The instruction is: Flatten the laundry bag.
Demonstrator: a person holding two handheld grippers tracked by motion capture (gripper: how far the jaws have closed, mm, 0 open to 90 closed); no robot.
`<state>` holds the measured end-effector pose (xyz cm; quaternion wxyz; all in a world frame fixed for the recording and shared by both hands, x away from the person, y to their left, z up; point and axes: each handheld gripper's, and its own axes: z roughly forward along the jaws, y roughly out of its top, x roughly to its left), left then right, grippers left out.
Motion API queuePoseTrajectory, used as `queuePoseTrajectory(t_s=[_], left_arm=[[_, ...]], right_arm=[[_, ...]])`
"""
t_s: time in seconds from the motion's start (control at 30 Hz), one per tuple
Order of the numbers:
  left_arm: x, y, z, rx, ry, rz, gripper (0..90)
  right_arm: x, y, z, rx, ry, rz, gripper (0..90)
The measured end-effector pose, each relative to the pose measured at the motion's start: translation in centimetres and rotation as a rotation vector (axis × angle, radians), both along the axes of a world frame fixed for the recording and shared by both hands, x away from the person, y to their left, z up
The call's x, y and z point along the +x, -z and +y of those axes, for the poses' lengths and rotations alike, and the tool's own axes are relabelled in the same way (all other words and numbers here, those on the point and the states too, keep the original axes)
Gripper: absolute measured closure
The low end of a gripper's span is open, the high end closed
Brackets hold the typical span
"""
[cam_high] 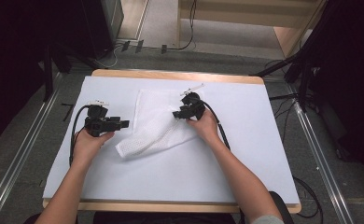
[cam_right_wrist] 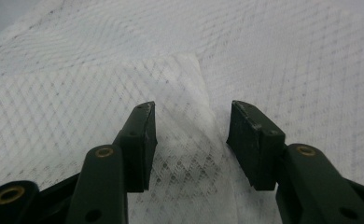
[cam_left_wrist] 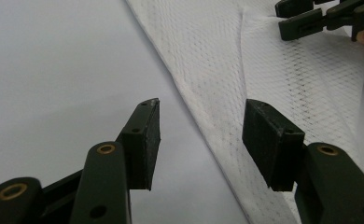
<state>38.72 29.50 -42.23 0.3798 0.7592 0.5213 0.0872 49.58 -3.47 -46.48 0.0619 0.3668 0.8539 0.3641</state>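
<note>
Two grippers working at a white mesh cloth [cam_high: 157,122] on the desk [cam_high: 180,74].
Left gripper [cam_left_wrist: 201,135] hovering at its edge, jaws gaping; right gripper [cam_right_wrist: 189,135] poised over a fold, jaws spread, gripping nothing.

Black claws [cam_left_wrist: 201,135], brass screws, grey sleeve [cam_high: 269,219]

We found ourselves in what looked like a lab or recording studio rather than a home. The wooden bench [cam_high: 180,74] was covered with a plain white sheet [cam_high: 245,154] and stood on grey carpet [cam_high: 26,140] between two metal floor rails [cam_high: 19,154], with black curtains [cam_high: 12,56] hanging at both sides and dark stand legs [cam_high: 283,65] set just beyond its far corners. Cables [cam_high: 189,28] ran loose over the floor behind it, taped markers [cam_high: 138,45] lay there too, and each hand-held tool [cam_high: 106,122] trailed its own black cable [cam_high: 73,135].
</note>
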Motion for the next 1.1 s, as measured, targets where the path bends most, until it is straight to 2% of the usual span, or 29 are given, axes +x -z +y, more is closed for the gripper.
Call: queuePoseTrajectory(t_s=[0.03,0.07,0.13,0.23,0.3,0.37,0.47,0.57,0.67,0.8,0.9,1.03,1.1], left_arm=[[0.0,0.0,0.1,-0.002,-0.002,0.003,47.4],[0.0,0.0,0.1,-0.005,-0.006,0.002,47.4],[0.1,0.1,0.3,-0.003,-0.009,0.003,47.3],[0.1,0.1,0.3,-0.005,-0.010,0.007,47.2],[0.0,0.1,0.3,-0.002,-0.009,0.004,47.1],[0.0,0.1,0.4,-0.007,-0.011,0.001,47.0],[0.1,0.1,0.5,-0.007,-0.010,0.000,47.1],[0.2,0.1,0.6,-0.016,-0.019,0.004,47.0],[0.3,0.1,0.7,-0.033,-0.020,0.006,47.0],[0.4,0.1,0.7,-0.032,-0.016,0.003,47.1],[0.5,0.1,0.4,-0.030,-0.009,0.002,47.2],[0.7,0.0,0.0,-0.021,0.003,0.001,47.1],[0.8,0.0,-0.3,-0.021,0.011,0.004,47.1]], right_arm=[[0.0,0.0,0.0,-0.009,-0.010,-0.006,61.4],[-0.2,-0.1,0.1,-0.013,-0.019,0.000,71.2],[-0.4,-0.2,0.1,-0.035,-0.031,0.003,82.7],[-0.5,-0.2,0.2,-0.027,-0.039,0.018,89.3],[-0.5,-0.2,0.2,-0.030,-0.042,0.024,90.0],[-0.6,-0.5,0.1,-0.010,-0.035,0.042,90.0],[-0.7,-1.4,-0.4,0.025,-0.040,0.024,90.0],[-1.2,-2.3,-0.7,0.037,-0.047,0.009,90.0],[-1.9,-2.9,-1.2,0.050,-0.052,0.008,90.0],[-2.9,-3.8,-2.1,0.062,-0.056,0.001,90.0],[-3.9,-4.7,-2.9,0.095,-0.058,-0.025,90.0],[-5.3,-5.4,-3.7,0.091,-0.065,-0.027,90.0],[-6.1,-5.8,-4.2,0.109,-0.063,-0.043,90.0]])
